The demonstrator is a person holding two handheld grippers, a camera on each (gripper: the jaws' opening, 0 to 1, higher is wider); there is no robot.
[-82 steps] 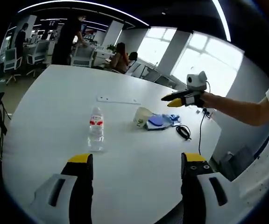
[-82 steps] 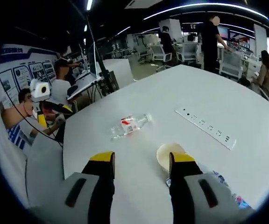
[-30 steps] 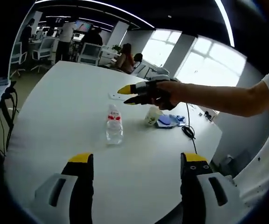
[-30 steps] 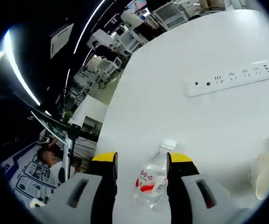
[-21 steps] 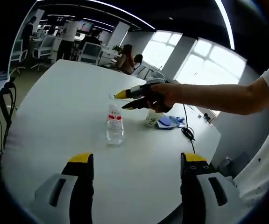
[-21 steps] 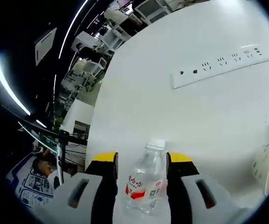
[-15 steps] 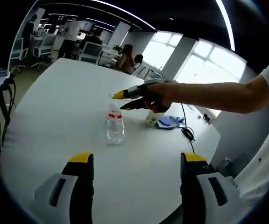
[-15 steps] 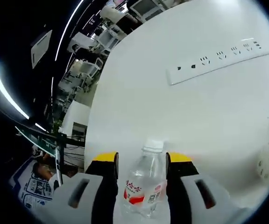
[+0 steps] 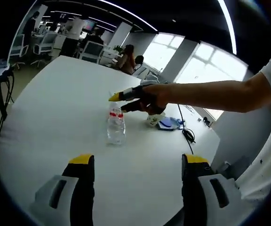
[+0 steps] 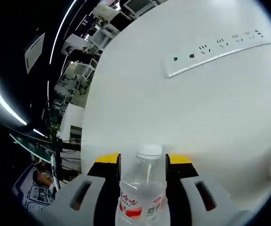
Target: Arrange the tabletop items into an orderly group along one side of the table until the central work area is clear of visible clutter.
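A clear water bottle (image 9: 115,126) with a red label stands upright on the white table (image 9: 51,113). My right gripper (image 9: 118,103), held by a hand coming in from the right, has its yellow-tipped jaws on either side of the bottle's neck. In the right gripper view the bottle (image 10: 142,188) stands between the jaws of that gripper (image 10: 143,159), which is open, and its white cap rises just past the tips. My left gripper (image 9: 139,160) hovers open over the near table edge with nothing between its jaws, short of the bottle.
A paper cup (image 9: 153,119), a blue cloth (image 9: 166,123) and a coiled black cable (image 9: 188,135) lie to the right of the bottle. A white power strip (image 10: 218,51) lies farther across the table. Office chairs and people are in the background.
My right gripper has moved forward around the bottle, so the bottle now sits deeper between its jaws. The left gripper has held its place.
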